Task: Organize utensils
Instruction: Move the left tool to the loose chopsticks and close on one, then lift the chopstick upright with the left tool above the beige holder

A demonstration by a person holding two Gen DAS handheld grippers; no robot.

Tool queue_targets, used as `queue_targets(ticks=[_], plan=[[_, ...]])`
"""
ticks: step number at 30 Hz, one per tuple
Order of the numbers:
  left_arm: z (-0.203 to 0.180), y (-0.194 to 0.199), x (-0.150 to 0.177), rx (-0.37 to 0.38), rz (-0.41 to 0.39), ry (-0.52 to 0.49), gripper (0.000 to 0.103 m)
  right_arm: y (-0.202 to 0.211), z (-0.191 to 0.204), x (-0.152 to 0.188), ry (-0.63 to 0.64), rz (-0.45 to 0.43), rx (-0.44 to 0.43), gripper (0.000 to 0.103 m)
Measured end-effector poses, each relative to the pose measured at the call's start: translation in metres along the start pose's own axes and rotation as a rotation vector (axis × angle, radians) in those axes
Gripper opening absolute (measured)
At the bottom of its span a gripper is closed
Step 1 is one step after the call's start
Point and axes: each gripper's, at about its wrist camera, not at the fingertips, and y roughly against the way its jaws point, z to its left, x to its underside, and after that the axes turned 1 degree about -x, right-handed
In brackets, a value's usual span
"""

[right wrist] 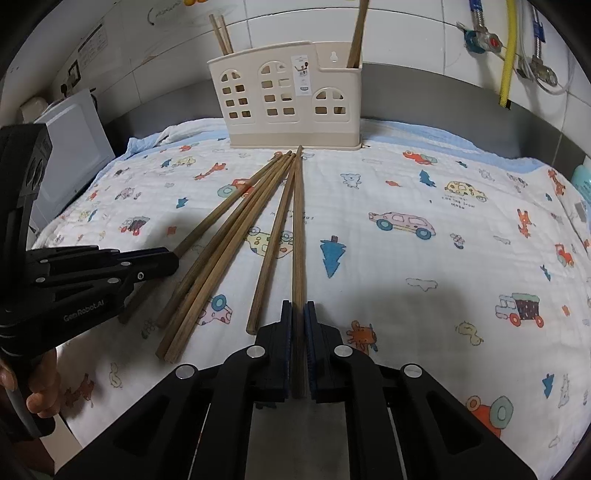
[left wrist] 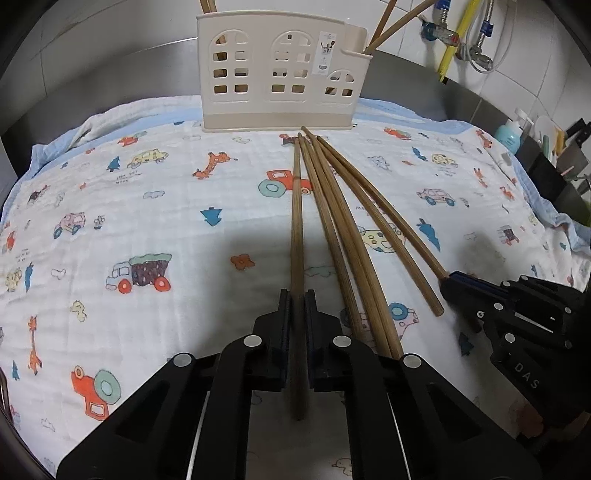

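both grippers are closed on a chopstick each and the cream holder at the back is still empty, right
Not empty: the cream holder already has chopsticks standing in it, as the right wrist view shows. The left gripper and right gripper each do clamp a chopstick.

Chopsticks (left wrist: 296, 229): brown wood. Holder (left wrist: 277, 74): cream. Cloth (left wrist: 147, 221): white, blue-edged, printed with orange, teal and yellow vehicles and giraffes. Grippers (right wrist: 298, 314): black.

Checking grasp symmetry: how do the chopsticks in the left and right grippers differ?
The left chopstick lies at the fan's left edge; the left gripper clamps it partway up, butt protruding behind the jaws. The right chopstick lies at the right edge; the right gripper clamps its butt end. Both are wooden, tips toward the holder.
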Motion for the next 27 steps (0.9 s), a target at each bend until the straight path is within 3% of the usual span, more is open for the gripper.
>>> queue_targets(ticks=[4,10,18,27], plan=[[0.002,0.005,0.000,0.022,-0.003,-0.006,0.006,0.007,0.002,-0.001,0.006,-0.012,0.005,0.007],[0.004,0.032,-0.005,0.050,-0.069,-0.027,0.006,0.035,0.006,-0.012,0.025,-0.075,0.018,0.006],[0.011,0.072,-0.022,0.098,-0.179,-0.031,0.006,0.081,0.016,-0.051,0.063,-0.195,0.011,0.006],[0.025,0.087,-0.037,0.148,-0.248,-0.025,0.006,0.098,0.030,-0.099,0.124,-0.242,-0.004,0.007]])
